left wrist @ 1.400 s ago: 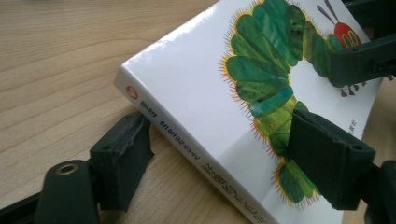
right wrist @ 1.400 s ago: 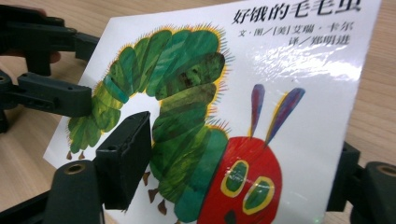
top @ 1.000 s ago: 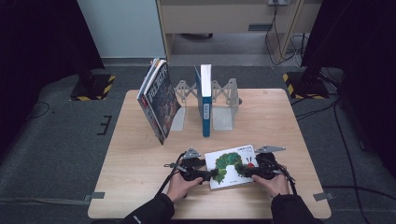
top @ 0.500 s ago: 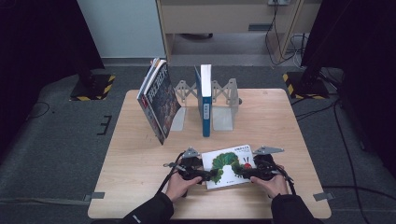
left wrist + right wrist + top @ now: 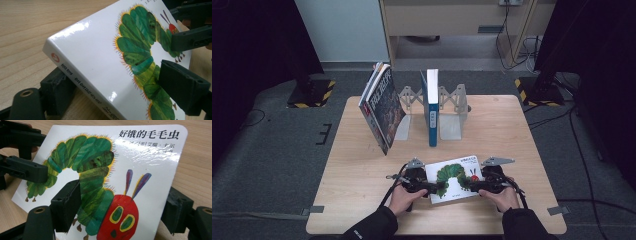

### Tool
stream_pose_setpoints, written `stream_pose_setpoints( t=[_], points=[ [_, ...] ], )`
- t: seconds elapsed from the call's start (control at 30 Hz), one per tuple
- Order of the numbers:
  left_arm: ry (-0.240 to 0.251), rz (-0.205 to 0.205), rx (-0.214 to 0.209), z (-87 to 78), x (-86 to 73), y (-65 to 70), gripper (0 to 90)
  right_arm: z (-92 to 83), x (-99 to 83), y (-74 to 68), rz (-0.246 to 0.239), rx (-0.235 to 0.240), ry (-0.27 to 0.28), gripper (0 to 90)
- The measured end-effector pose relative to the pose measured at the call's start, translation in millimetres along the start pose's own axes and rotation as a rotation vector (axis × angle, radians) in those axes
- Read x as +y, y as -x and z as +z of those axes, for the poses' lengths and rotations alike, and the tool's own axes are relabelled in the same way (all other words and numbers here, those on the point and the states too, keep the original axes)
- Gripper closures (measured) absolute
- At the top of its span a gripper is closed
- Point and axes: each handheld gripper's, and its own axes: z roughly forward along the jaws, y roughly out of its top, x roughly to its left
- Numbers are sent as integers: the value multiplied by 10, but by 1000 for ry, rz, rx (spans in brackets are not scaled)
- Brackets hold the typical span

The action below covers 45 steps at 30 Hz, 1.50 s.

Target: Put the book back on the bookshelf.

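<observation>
A white board book (image 5: 452,180) with a green caterpillar on its cover lies near the table's front edge, between my two grippers. My left gripper (image 5: 434,187) holds its spine side. In the left gripper view (image 5: 116,80), one jaw sits under the raised spine and the other rests on the cover (image 5: 100,57). These jaws have just been opening a little, with the book still between them. My right gripper (image 5: 469,186) holds the opposite side. In the right gripper view (image 5: 122,203), one jaw lies on the cover (image 5: 150,170) and the other is under the book's edge.
Toward the back of the wooden table (image 5: 512,130), a blue-spined book (image 5: 429,107) stands upright in metal bookends (image 5: 452,112). A larger book (image 5: 379,107) leans at their left. A cabinet and cables are on the floor beyond the table.
The book has edged slightly to the left between the grippers. Both hands stay where they were.
</observation>
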Motion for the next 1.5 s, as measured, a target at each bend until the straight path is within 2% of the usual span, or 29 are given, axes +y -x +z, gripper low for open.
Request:
stream_pose_setpoints(
  t=[0.1,0.13,0.33,0.47,0.5,0.53,0.57,0.67,0.7,0.8,1.0,1.07,1.1,1.13,1.17,1.27,1.37,1.5],
  points=[
    [-1,-23,-20,-12,-4,-10,182,1,-2,-4,1,7,1,255],
    [-2,-41,-38,-17,-10,-14,204,8,-8,-1,-4,8,6,253],
    [-7,-44,-41,-25,-5,-5,218,11,-10,0,0,14,12,250],
    [20,-43,-58,-55,11,23,266,1,-11,20,20,30,19,242],
    [29,-55,-103,-61,17,40,303,0,-13,20,23,33,25,244],
    [35,-49,-105,-66,13,62,343,-1,-13,17,21,47,35,242],
    [43,-32,-94,-70,9,84,344,0,-8,8,19,46,40,239],
    [45,-29,-95,-74,11,88,346,-4,-8,10,20,47,39,239],
    [41,-16,-79,-77,9,95,346,-23,-5,14,11,43,43,267],
    [40,-2,-75,-79,9,95,361,-40,0,19,4,36,52,287],
    [33,16,-70,-87,5,104,403,-106,11,59,32,46,91,298],
    [31,21,-70,-92,5,107,419,-126,11,73,33,33,98,298],
    [28,28,-71,-96,5,108,432,-143,10,88,32,11,103,283],
    [28,28,-71,-96,5,108,442,-143,10,88,32,11,103,283],
    [35,38,-76,-109,11,122,451,-137,1,113,32,-19,66,266],
    [40,49,-78,-116,12,131,465,-104,-20,119,37,-16,26,266],
    [45,55,-87,-112,9,137,471,-78,-19,110,35,9,33,272],
    [44,49,-89,-109,8,135,473,-75,-19,110,40,12,35,271]
  ],
)
